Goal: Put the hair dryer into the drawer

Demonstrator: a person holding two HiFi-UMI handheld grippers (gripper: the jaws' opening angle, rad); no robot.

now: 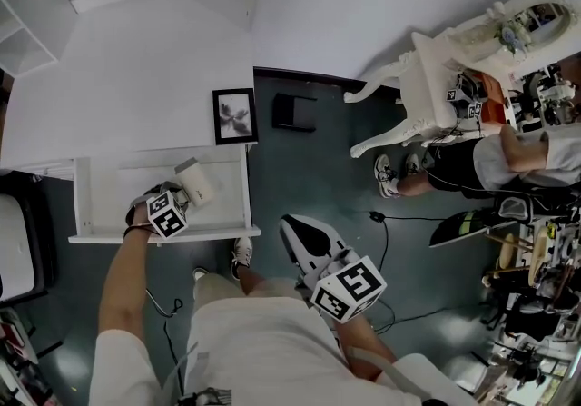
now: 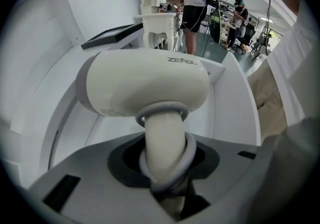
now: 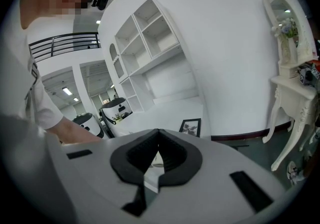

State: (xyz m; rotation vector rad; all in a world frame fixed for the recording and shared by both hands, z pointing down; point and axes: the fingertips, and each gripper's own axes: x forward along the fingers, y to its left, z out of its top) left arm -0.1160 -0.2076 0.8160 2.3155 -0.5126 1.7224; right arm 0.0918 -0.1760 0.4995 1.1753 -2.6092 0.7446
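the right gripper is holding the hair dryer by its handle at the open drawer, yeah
Not the right one: the left gripper is holding the hair dryer by its handle at the open drawer. The left gripper view shows the handle clamped.

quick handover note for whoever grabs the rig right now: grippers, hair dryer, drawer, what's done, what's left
Left gripper: shut on the handle of the hair dryer, pointing steeply down.
Right gripper: shut, nothing in it, held off to the side away from the drawer.
Drawer: pulled open, with the hair dryer held inside its outline. Whether it touches the bottom cannot be told.
Done: drawer open, hair dryer gripped and at the drawer.
Left: set it down, let go, pull the left gripper out.
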